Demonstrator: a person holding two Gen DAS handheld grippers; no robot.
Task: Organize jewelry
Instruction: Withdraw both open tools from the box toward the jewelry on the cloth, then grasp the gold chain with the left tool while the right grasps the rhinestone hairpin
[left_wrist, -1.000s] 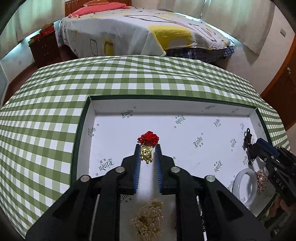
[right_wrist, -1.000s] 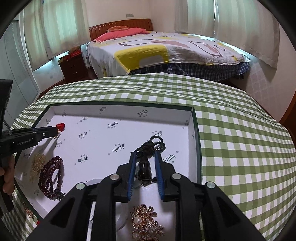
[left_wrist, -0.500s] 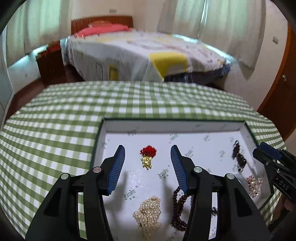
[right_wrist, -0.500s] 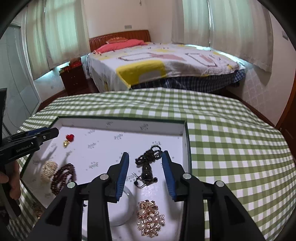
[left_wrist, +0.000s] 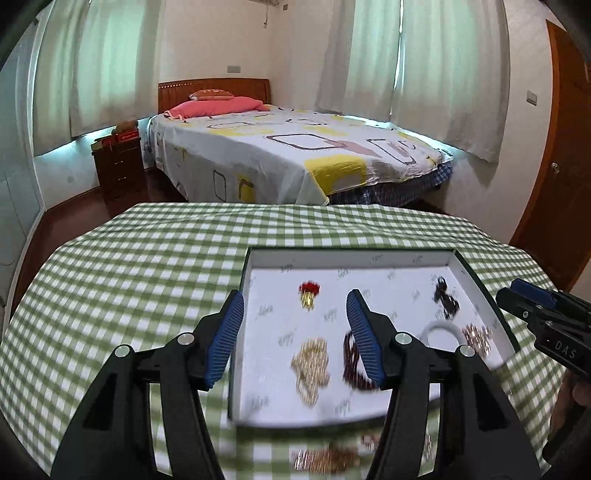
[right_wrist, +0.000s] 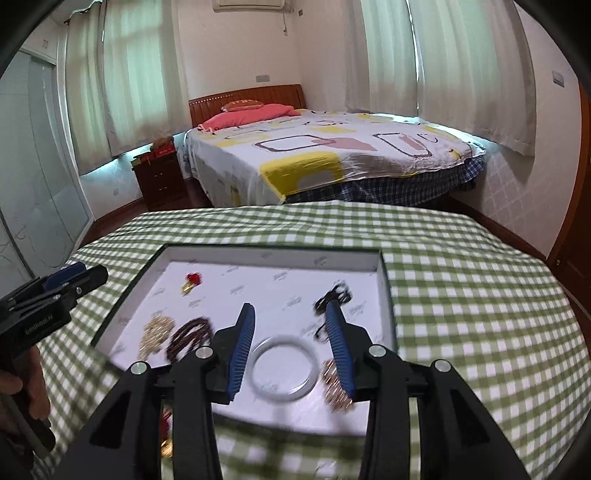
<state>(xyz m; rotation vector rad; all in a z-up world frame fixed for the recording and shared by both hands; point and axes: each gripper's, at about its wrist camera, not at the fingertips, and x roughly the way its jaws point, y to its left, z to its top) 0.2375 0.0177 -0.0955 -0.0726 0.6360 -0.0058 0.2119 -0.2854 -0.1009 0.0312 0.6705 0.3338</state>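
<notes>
Holding both tools above a round table draped in green-and-white checked cloth (left_wrist: 147, 280), we keep a shallow white tray with a dark green rim (left_wrist: 258, 258) in front of us. Our left black gripper with blue pads (left_wrist: 295, 332) hangs over the tray's near left part, its fingers spread wide with nothing between them. Our right black gripper with blue pads (right_wrist: 290, 345) hangs over the near right part, fingers likewise spread wide and empty.

Inside the tray lie the jewellery pieces, all apart from one another: a white bangle (right_wrist: 284, 369) near the front, a dark red beaded bracelet (right_wrist: 190, 336) left of it, a cream pearl cluster (left_wrist: 310, 363) further left, a gold rhinestone brooch (left_wrist: 476, 338) at the near right, a black corded pendant (left_wrist: 445, 299) towards the back right, and a small gold charm with a red tassel (left_wrist: 308, 291) towards the back left. More gold-coloured pieces (left_wrist: 325, 459) lie blurred on the cloth before the tray.
</notes>
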